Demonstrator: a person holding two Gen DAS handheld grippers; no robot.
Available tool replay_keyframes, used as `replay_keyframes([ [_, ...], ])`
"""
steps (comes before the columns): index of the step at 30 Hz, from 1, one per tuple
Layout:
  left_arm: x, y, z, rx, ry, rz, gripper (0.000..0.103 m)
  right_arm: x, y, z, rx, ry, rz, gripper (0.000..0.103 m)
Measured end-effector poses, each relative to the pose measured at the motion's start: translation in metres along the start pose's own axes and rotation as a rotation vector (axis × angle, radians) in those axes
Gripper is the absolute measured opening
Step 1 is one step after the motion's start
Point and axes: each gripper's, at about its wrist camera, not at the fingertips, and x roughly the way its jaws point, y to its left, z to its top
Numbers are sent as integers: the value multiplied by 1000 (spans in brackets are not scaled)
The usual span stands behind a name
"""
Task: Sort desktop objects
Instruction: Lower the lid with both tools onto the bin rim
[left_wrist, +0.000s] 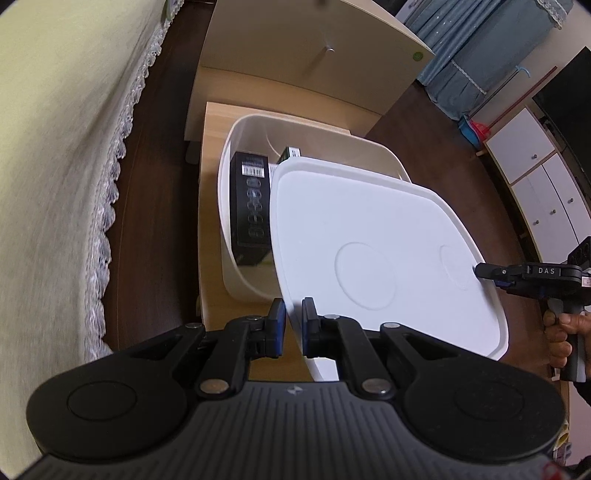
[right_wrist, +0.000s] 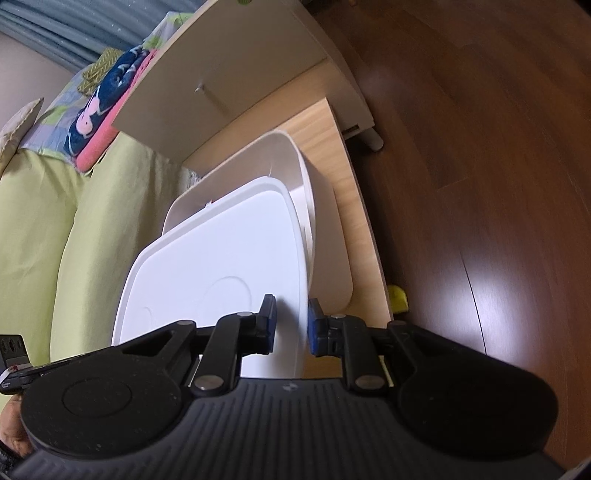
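A white lid (left_wrist: 369, 229) hangs tilted over an open white storage bin (left_wrist: 236, 273) that stands on a small wooden table (left_wrist: 210, 229). My left gripper (left_wrist: 293, 319) is shut on the lid's near edge. My right gripper (right_wrist: 291, 321) is shut on the opposite rim of the lid (right_wrist: 221, 266); its tip (left_wrist: 482, 271) shows in the left wrist view, held by a hand (left_wrist: 561, 339). Inside the bin a black box (left_wrist: 249, 206) stands against the wall, with a green box (left_wrist: 290, 152) behind it. The lid hides the rest of the bin (right_wrist: 328, 236).
A cream cabinet (left_wrist: 314, 55) stands right behind the table. A bed with a green sheet (right_wrist: 44, 221) runs along one side. Dark wood floor (right_wrist: 480, 147) lies on the other side, with a yellow object (right_wrist: 398, 297) by the table's edge. White drawers (left_wrist: 535, 166) stand further off.
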Motion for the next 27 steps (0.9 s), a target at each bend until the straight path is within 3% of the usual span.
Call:
replay_keyframes([
  [27,67,46,62,-16,-59,22,7,73,20,67,-91,-70,-66,16],
])
